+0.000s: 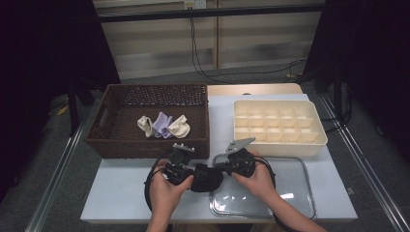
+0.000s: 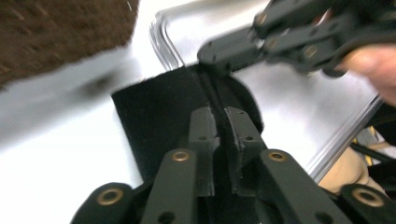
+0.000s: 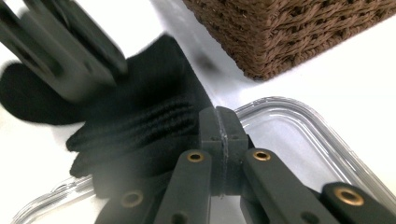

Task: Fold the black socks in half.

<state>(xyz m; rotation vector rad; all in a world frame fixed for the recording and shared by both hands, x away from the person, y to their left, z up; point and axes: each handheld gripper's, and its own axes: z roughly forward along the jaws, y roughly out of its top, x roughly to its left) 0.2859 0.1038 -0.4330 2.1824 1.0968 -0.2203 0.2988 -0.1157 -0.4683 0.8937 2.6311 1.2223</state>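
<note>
A black sock point(image 1: 207, 178) lies on the white table at the left rim of a clear tray point(image 1: 295, 191). Both grippers meet on it. My left gripper point(image 1: 192, 175) comes in from the left, and in the left gripper view its jaws point(image 2: 222, 122) pinch a raised fold of the black sock point(image 2: 159, 112). My right gripper point(image 1: 218, 170) comes in from the right. In the right gripper view its jaws point(image 3: 223, 123) are pressed together at the edge of the black sock point(image 3: 149, 93). The right gripper point(image 2: 219, 53) meets that same fold from the far side.
A brown wicker basket point(image 1: 145, 145) at the back left holds a cream sock point(image 1: 145, 125), a lavender sock point(image 1: 163, 124) and another cream sock point(image 1: 180, 126). A cream box with several compartments point(image 1: 280, 145) stands at the back right. The table's front edge is close below the hands.
</note>
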